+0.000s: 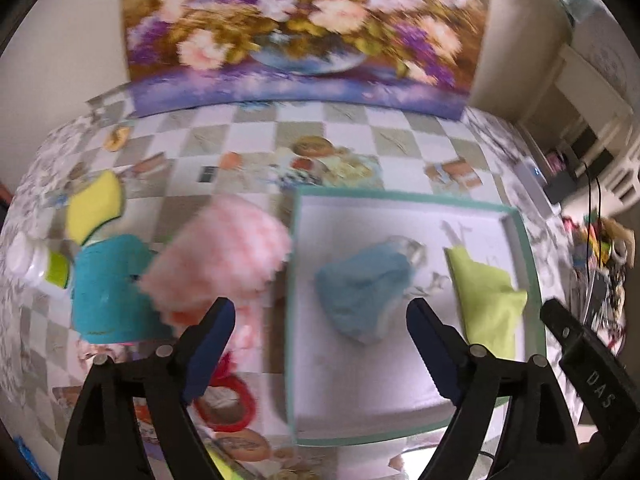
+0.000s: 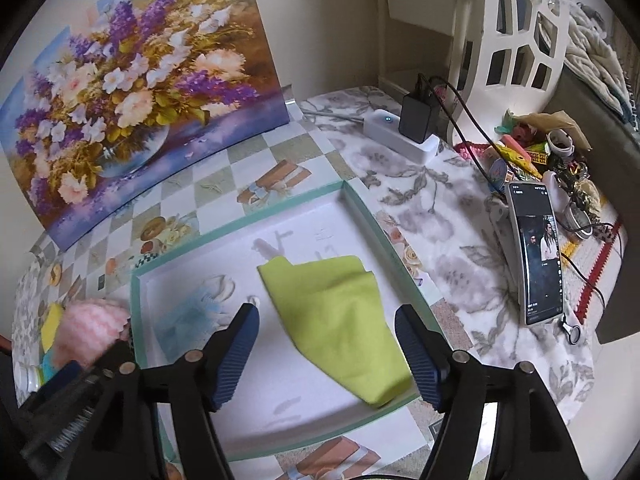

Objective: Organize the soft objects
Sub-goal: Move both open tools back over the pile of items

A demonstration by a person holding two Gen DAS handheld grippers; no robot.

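The left claw (image 1: pixel 320 324) stands wide open above the tray, with nothing between its blue ribbed pads (image 1: pixel 208 348). Just beyond its fingertips a crumpled blue cloth (image 1: pixel 362 284) lies loose on the white floor of the tray (image 1: pixel 524 236), a shallow box with a mint-green rim. The right claw (image 2: pixel 326 344) is likewise spread open and empty; a folded lime-green cloth (image 2: pixel 340 316) lies flat in the tray beneath and between its pads, reaching to the tray's near rim, apart from the blue cloth.

Outside the tray, to its left on the checked worktop (image 1: pixel 256 128), a fluffy pink cloth (image 1: pixel 224 252) sits right against the tray's edge. Beside it lie a teal cloth (image 1: pixel 108 288) and a yellow sponge (image 1: pixel 94 208), with a white bottle (image 1: pixel 28 258) at the far left. A red ring (image 1: pixel 236 404) lies nearer the camera, below the pink cloth.

A flower painting (image 2: pixel 120 92) leans against the wall at the back of the worktop. To the right of the tray, a phone (image 2: pixel 538 256) stands propped with its screen lit, a black charger (image 2: pixel 418 118) sits in a white power strip, and a heap of small clutter lies beyond.
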